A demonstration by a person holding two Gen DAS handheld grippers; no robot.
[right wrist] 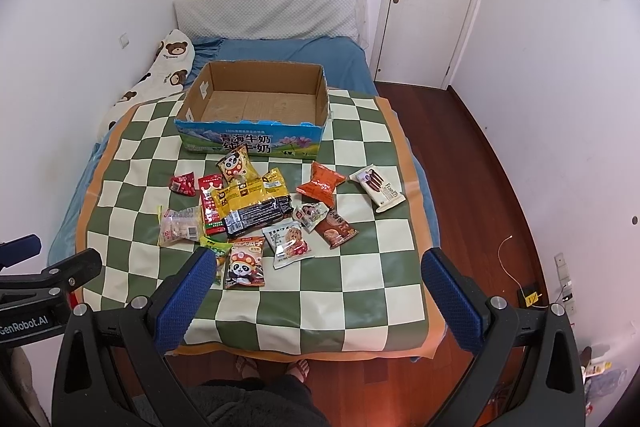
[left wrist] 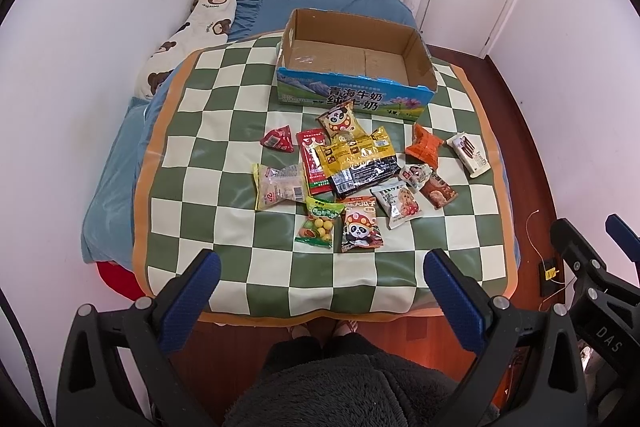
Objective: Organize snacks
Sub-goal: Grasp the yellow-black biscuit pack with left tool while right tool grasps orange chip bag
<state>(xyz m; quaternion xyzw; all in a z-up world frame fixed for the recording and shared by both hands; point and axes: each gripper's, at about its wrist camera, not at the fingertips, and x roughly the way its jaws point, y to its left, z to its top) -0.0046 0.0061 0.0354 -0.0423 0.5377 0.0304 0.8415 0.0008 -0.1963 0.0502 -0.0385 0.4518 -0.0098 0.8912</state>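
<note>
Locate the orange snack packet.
The orange snack packet lies right of the pile on the checkered mat, between the white biscuit pack and yellow bag.

- checkered mat (left wrist: pixel 224 163): green and cream squares, orange border
- bedsheet (left wrist: pixel 112 163): plain blue
- long pillow (left wrist: pixel 180 39): white, brown bear faces
- cardboard box (left wrist: pixel 352 95): brown inside, blue-green printed front
- large snack bag (left wrist: pixel 356 159): yellow and black
- crumpled packet (left wrist: pixel 426 143): orange
- two panda packets (left wrist: pixel 360 229): orange-red, cartoon panda
- floor (right wrist: pixel 500 167): dark red wood
- gripper pads (left wrist: pixel 200 283): blue on black arms
</note>
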